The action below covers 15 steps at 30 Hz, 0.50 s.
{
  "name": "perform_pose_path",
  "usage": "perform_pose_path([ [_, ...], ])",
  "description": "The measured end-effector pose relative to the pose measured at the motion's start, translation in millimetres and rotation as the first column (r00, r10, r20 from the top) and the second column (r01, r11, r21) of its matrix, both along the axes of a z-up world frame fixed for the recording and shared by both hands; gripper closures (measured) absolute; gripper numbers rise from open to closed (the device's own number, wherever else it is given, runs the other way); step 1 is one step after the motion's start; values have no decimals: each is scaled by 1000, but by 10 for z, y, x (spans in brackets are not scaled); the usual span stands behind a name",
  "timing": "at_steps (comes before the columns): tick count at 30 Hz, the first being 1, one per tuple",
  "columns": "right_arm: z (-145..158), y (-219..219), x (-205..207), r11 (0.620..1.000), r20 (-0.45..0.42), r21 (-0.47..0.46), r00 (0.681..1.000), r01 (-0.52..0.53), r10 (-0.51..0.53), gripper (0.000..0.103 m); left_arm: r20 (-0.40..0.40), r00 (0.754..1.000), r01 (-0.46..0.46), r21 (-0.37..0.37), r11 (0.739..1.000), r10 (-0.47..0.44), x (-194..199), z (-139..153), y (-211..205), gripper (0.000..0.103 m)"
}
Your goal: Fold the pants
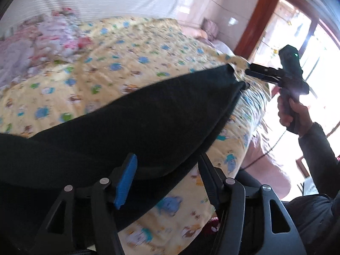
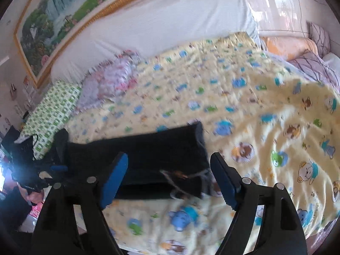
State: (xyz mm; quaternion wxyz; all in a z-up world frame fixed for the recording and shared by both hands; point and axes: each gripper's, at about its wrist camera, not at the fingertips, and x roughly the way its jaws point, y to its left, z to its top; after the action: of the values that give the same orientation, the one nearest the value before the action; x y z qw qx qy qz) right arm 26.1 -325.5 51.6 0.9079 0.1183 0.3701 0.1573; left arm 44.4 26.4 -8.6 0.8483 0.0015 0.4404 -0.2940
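Note:
Dark pants (image 1: 136, 125) lie folded lengthwise on a yellow cartoon-print bedspread (image 1: 127, 63). In the left wrist view my left gripper (image 1: 167, 170) is open, its fingers astride the near end of the pants. My right gripper (image 1: 247, 78) shows at the far end of the pants, just off their corner, and looks open. In the right wrist view the right gripper (image 2: 170, 170) is open over the pants' end (image 2: 148, 157), where a drawstring lies. The left gripper (image 2: 57, 167) shows at the far left by the other end.
A white headboard cushion (image 2: 159, 21) and a framed landscape picture (image 2: 63, 6) stand behind the bed. Floral bedding (image 2: 110, 78) and a green-patterned pillow (image 2: 53, 106) lie at the head. Purple pillows (image 2: 314, 63) lie at right. A wooden doorway (image 1: 261, 17) is beyond the bed edge.

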Motion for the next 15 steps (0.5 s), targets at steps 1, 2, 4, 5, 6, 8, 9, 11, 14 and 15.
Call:
perform_pose_path([
  [1, 45, 30, -5, 1000, 11, 20, 1000, -5, 5, 23, 5, 1000, -22, 0, 1000, 22, -13, 29, 78, 42],
  [2, 77, 71, 1, 999, 18, 44, 1000, -17, 16, 23, 9, 999, -49, 0, 999, 49, -20, 53, 174, 42],
  [4, 99, 201, 47, 994, 16, 98, 999, -45, 44, 23, 19, 993, -118, -9, 993, 118, -17, 111, 424, 42],
  [5, 90, 287, 88, 989, 8, 131, 998, -71, 70, 23, 21, 989, -145, -17, 989, 145, -3, 138, 533, 42],
  [6, 70, 379, 131, 983, 0, 158, 995, -98, 99, 23, 23, 982, -185, -25, 982, 186, 12, 171, 686, 42],
  [8, 27, 652, 235, 970, -12, 183, 986, -159, 164, 23, 28, 966, -256, -39, 966, 258, 21, 230, 959, 41],
  [9, 11, 750, 257, 967, -17, 185, 983, -177, 184, 23, 29, 955, -294, -47, 955, 296, 28, 261, 1112, 41],
  [11, -36, 1035, 344, 953, -33, 197, 970, -229, 240, 23, 25, 927, -373, -55, 926, 375, 50, 314, 1428, 39],
  [14, -107, 1466, 462, 927, -57, 216, 944, -306, 325, 23, 16, 886, -462, -62, 885, 463, 109, 356, 1819, 37],
  [15, -121, 1571, 476, 919, -60, 220, 936, -327, 347, 23, 12, 875, -482, -63, 874, 483, 129, 357, 1931, 36],
])
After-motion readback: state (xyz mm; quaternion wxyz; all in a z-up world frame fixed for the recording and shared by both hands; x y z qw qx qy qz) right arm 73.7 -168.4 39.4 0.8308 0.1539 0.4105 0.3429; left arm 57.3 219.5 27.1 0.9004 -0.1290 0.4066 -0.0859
